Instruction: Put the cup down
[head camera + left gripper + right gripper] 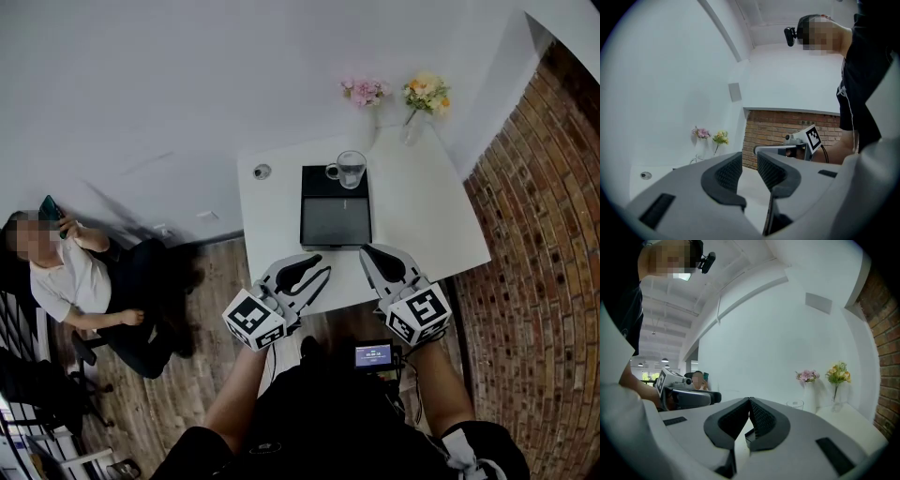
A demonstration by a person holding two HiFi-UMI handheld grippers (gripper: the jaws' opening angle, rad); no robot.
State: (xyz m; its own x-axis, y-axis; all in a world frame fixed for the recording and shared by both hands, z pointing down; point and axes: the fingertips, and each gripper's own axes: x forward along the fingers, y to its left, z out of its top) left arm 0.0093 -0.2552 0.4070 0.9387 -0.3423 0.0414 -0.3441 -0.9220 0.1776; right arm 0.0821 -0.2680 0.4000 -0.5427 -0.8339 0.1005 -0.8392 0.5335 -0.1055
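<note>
A clear glass cup point(350, 170) with a handle stands upright on the far end of a black rectangular slab point(335, 225) in the middle of the white table point(427, 216). Neither gripper touches it. In the head view my left gripper point(317, 266) hovers over the table's near edge, left of the slab; its jaws stand a little apart with nothing between them. My right gripper point(367, 251) is at the slab's near right corner, shut and empty. In the right gripper view the pads meet at the tips point(749, 401), and the cup's rim point(795, 404) shows beyond them.
Two vases stand at the table's far edge, one with pink flowers point(364, 92) and one with yellow flowers point(427, 92). A small round fitting point(262, 172) sits at the far left of the table. A brick wall point(539, 234) runs along the right. A seated person point(66, 277) is at the left.
</note>
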